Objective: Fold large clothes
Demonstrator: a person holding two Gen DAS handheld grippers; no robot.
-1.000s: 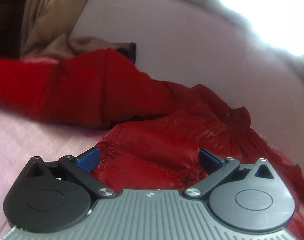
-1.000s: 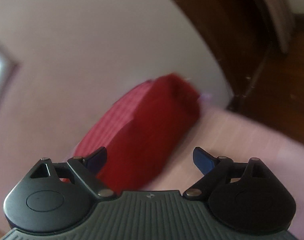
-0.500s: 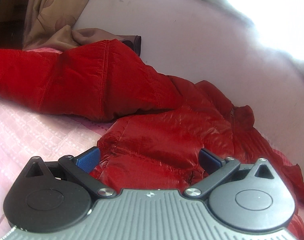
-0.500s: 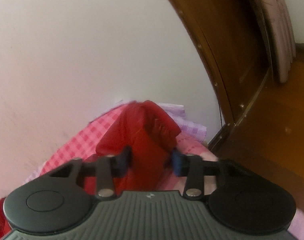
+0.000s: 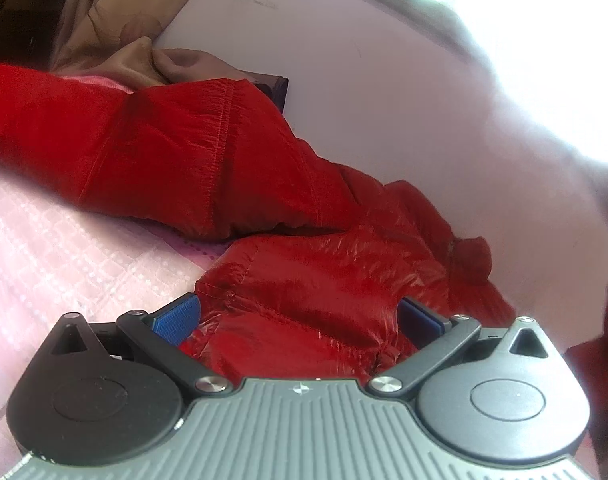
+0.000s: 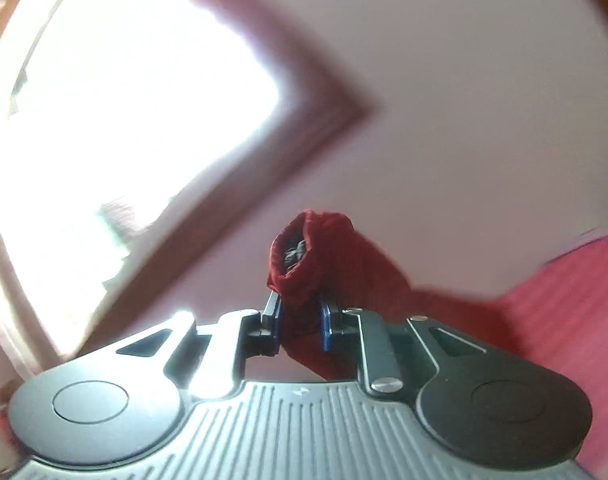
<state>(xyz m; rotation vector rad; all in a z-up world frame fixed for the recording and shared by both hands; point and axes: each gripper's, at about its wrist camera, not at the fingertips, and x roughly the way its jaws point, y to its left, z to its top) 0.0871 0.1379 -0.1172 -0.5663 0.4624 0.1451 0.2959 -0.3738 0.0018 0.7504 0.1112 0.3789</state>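
Note:
A large red puffer jacket [image 5: 311, 280] lies crumpled on a pink bedspread [image 5: 64, 248], its body against the pale wall and one sleeve [image 5: 144, 152] stretched to the left. My left gripper [image 5: 298, 316] is open, low over the shiny red fabric, which lies between its blue pads [image 5: 176, 318]. My right gripper [image 6: 300, 320] is shut on the end of the other red sleeve [image 6: 315, 252] and holds it lifted in the air, with the cuff opening facing the camera.
A beige-brown cloth [image 5: 116, 32] is heaped at the far left behind the jacket. The pale wall [image 5: 383, 100] runs close behind the bed. A bright window [image 6: 124, 112] with a brown frame fills the left of the right wrist view.
My right gripper closed on the sleeve end and lifted it up, swinging from facing the bed and wooden floor to facing the window. My left gripper stayed open over the jacket.

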